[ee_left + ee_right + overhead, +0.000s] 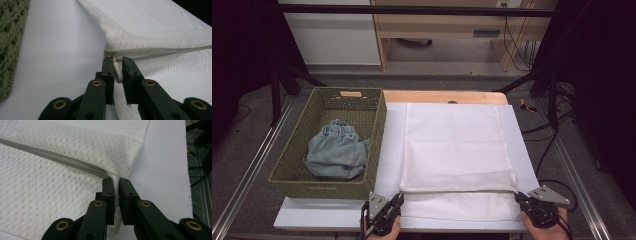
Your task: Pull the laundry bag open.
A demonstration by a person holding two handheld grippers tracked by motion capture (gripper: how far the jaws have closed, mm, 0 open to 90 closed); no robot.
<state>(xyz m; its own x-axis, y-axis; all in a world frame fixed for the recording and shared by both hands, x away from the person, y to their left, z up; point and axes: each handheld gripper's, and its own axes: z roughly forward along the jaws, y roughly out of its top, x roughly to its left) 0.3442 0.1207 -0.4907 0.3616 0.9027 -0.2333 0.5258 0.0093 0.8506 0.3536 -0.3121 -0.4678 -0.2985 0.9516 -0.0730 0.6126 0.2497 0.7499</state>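
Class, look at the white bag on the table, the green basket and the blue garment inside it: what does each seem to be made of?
White mesh bag: looks like matte synthetic netting, with a dotted weave and zipper. Olive green woven basket: coarse braided fibre, perhaps paper rope or seagrass. Faded blue garment: apparently soft washed denim, with a gathered waistband.

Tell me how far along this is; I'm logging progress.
Done: the white mesh bag lies flat on the table. In hand: left gripper and right gripper hold its near corners, lifting the top layer. Left: the jeans sit in the basket.
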